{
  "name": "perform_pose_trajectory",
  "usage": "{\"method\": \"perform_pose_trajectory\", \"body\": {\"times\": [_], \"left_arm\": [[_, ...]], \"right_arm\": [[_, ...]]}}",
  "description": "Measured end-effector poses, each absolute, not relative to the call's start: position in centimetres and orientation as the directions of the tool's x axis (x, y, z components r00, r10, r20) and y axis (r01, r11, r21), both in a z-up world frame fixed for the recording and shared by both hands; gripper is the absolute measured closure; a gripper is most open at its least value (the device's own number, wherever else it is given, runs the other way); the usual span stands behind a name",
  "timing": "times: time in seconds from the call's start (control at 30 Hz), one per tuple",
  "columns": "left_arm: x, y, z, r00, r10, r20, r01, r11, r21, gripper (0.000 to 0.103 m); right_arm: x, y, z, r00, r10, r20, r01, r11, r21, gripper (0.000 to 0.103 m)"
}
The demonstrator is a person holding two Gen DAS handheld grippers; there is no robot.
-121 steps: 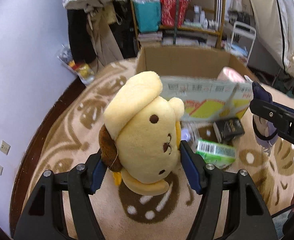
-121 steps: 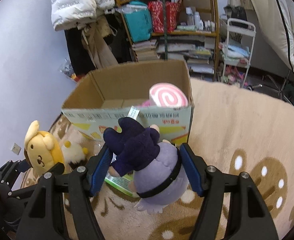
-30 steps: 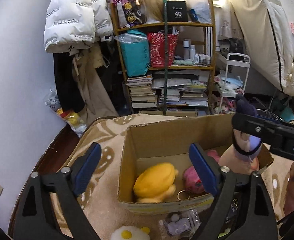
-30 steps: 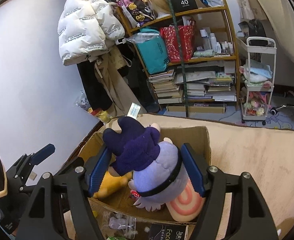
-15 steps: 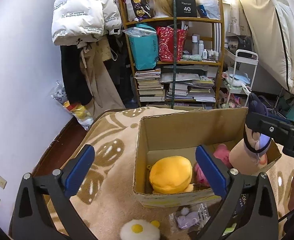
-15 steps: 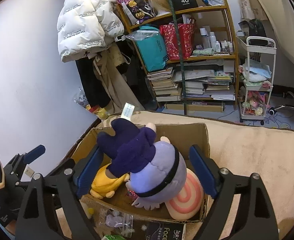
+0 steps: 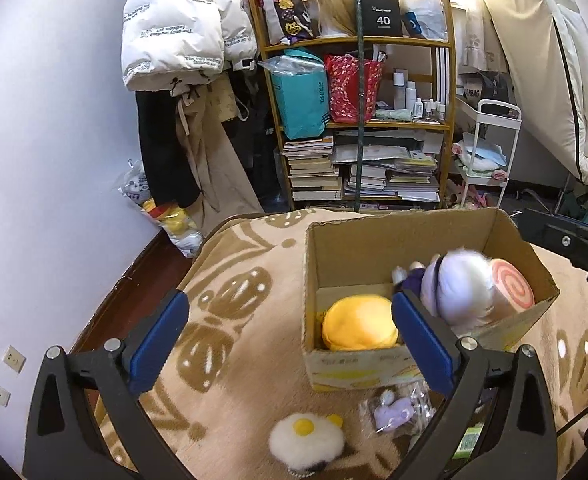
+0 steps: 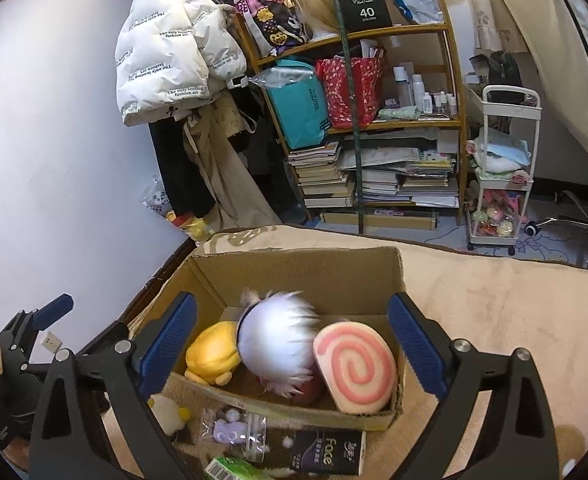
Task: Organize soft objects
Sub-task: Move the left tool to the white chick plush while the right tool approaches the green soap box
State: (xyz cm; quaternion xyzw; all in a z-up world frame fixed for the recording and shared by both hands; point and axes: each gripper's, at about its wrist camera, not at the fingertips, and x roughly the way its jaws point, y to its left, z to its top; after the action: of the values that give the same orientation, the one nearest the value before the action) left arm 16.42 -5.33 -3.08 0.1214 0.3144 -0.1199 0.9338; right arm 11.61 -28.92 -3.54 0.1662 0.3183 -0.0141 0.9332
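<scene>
A cardboard box [image 7: 414, 236] [image 8: 294, 268] stands on the rug. In it lie a yellow plush [image 7: 358, 328] [image 8: 214, 354], a purple-and-white haired doll [image 7: 454, 288] [image 8: 276, 340], blurred, and a pink swirl roll cushion [image 7: 512, 290] [image 8: 354, 368]. My left gripper [image 7: 290, 344] is open and empty, left of and above the box front. My right gripper [image 8: 292, 344] is open and empty above the box, with the doll below it. A white fried-egg plush [image 7: 306, 438] [image 8: 166, 408] lies on the rug in front of the box.
A bagged small purple toy [image 7: 398, 408] [image 8: 230, 428], a black "Face" pack [image 8: 326, 452] and a green pack [image 8: 234, 470] lie by the box front. A cluttered shelf [image 7: 362, 120], hanging coats [image 7: 182, 40] and a white cart [image 8: 502, 168] stand behind.
My right gripper has opened and the purple doll has dropped into the box beside the yellow plush. My left gripper has moved back and left, still open.
</scene>
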Motion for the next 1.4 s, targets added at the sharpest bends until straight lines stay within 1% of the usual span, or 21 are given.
{"method": "perform_pose_trajectory", "body": {"times": [0.13,0.27,0.47,0.8,1.07,1.4], "left_arm": [[15.9,-4.1,-3.0,0.762,-0.135,-0.633,0.283,0.949,0.139,0.003],[15.3,-3.1,-2.9,0.739,-0.119,-0.664,0.275,0.952,0.136,0.003],[13.6,-2.5,-1.9,0.753,-0.096,-0.651,0.279,0.943,0.183,0.003],[11.5,-0.3,-1.5,0.722,-0.092,-0.686,0.270,0.950,0.157,0.003],[10.3,1.1,-1.3,0.716,-0.080,-0.694,0.264,0.951,0.162,0.003],[10.6,1.2,-2.6,0.659,-0.073,-0.748,0.291,0.943,0.164,0.003]], "right_arm": [[10.4,-28.4,-3.1,0.793,0.051,-0.607,0.144,0.953,0.268,0.002],[9.2,-28.0,-2.5,0.793,0.045,-0.607,0.150,0.952,0.266,0.002],[7.8,-27.0,-1.3,0.795,0.039,-0.605,0.153,0.953,0.263,0.002],[5.1,-25.0,-0.8,0.780,0.044,-0.625,0.153,0.954,0.257,0.002],[3.8,-23.4,-1.5,0.756,0.038,-0.653,0.173,0.951,0.255,0.002],[3.4,-22.1,-3.4,0.711,0.016,-0.703,0.219,0.945,0.242,0.002]]}}
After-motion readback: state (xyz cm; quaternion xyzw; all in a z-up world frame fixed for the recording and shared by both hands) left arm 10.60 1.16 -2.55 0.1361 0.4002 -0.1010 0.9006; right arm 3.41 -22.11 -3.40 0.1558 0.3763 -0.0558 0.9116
